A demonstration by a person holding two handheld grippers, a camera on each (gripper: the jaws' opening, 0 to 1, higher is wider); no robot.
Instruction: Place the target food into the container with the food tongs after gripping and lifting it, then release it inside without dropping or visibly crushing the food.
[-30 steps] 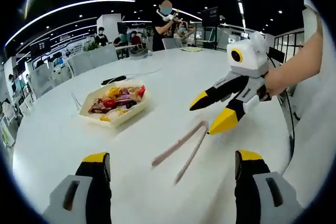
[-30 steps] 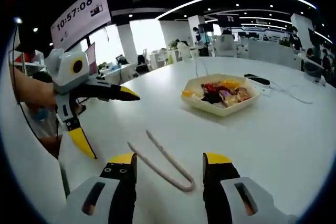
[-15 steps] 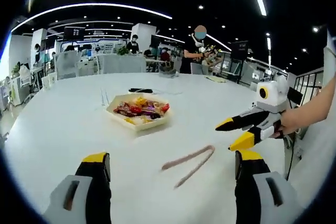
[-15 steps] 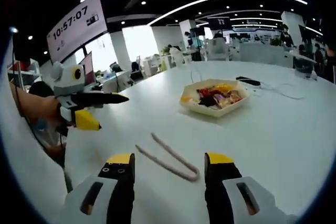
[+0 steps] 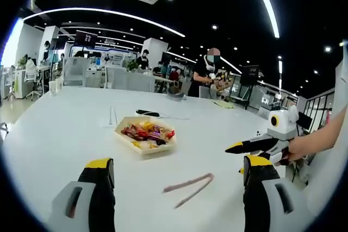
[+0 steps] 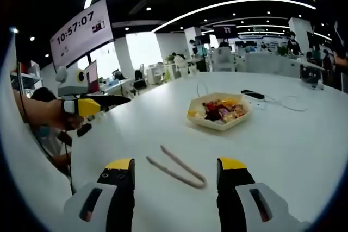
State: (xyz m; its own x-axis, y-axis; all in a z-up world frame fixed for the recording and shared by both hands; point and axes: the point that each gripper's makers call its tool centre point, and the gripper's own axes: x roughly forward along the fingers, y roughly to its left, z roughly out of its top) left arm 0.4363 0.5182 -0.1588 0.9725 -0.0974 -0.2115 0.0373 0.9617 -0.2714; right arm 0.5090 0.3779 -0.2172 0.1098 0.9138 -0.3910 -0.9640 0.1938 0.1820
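Open office, white desk (image 6: 304,150). Food tongs (image 6: 176,167) lie just ahead between the right gripper (image 6: 174,173) jaws, ungripped; tray of mixed food (image 6: 219,110) beyond. Both grippers' jaws apart. Tongs look light, springy: grip mid-arms.

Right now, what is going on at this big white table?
A person holds a two-jaw gripper in each hand above the table. Both the left gripper and the right gripper are open and hold nothing. A pair of pink food tongs lies untouched on the table. Beyond it sits a tray of mixed food. Nothing has been picked up yet.
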